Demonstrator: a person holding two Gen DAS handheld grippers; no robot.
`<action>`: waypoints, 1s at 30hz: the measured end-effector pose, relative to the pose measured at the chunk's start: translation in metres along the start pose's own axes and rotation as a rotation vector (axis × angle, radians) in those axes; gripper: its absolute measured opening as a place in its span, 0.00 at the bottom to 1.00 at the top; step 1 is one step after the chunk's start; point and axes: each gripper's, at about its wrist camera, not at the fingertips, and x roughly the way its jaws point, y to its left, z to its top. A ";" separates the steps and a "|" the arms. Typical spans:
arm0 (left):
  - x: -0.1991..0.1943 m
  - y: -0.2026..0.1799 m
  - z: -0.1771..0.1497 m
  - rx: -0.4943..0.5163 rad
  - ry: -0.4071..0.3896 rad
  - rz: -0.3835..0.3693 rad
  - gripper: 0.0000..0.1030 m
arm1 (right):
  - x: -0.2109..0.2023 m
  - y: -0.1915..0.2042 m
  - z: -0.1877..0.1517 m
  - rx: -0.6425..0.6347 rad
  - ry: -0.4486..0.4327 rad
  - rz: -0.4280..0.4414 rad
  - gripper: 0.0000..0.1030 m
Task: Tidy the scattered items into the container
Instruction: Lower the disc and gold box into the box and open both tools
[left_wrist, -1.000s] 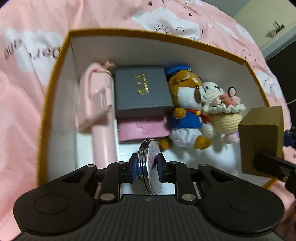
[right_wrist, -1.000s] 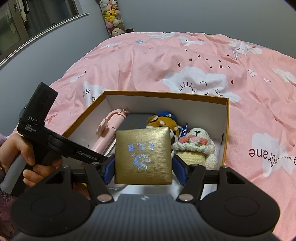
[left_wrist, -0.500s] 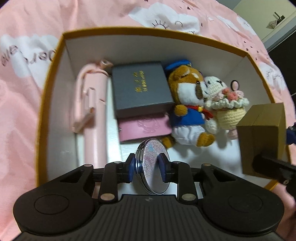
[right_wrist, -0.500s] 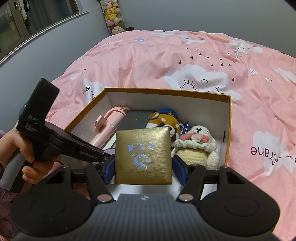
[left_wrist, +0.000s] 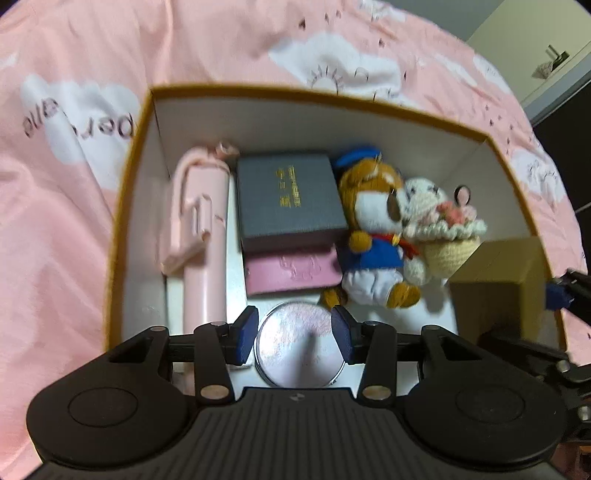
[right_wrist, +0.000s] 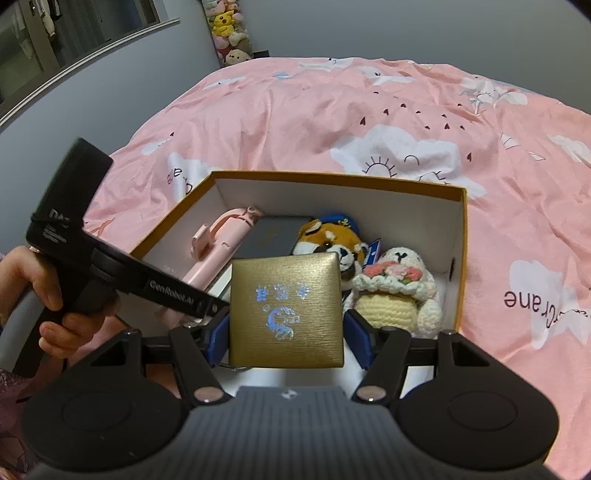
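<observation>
Left gripper (left_wrist: 294, 340), jaws just opening and apart, had a round mirror (left_wrist: 297, 345) lying loose between them at the box's (left_wrist: 317, 92) near edge. Right gripper (right_wrist: 286, 330) was clamped on a gold case (right_wrist: 285, 308) above the near right corner, not yet set down. Beyond lay one pink stick (left_wrist: 201, 236), one grey case (left_wrist: 290, 199) on one pink wallet (left_wrist: 291, 271), and two plush toys (left_wrist: 376, 236). Only the gold case appeared left.

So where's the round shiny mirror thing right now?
In the left wrist view, the round mirror lies flat on the box floor at the near edge, between the left tongs, which have just been opening, below the pink wallet.
</observation>
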 end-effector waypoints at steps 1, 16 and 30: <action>-0.005 -0.001 -0.001 0.005 -0.021 -0.001 0.49 | 0.001 0.001 0.000 0.005 0.006 0.009 0.64; -0.065 0.015 -0.020 0.082 -0.266 0.125 0.57 | 0.062 0.044 0.027 0.121 0.197 0.079 0.64; -0.081 0.041 -0.024 -0.014 -0.367 0.112 0.66 | 0.114 0.062 0.029 0.163 0.355 -0.108 0.64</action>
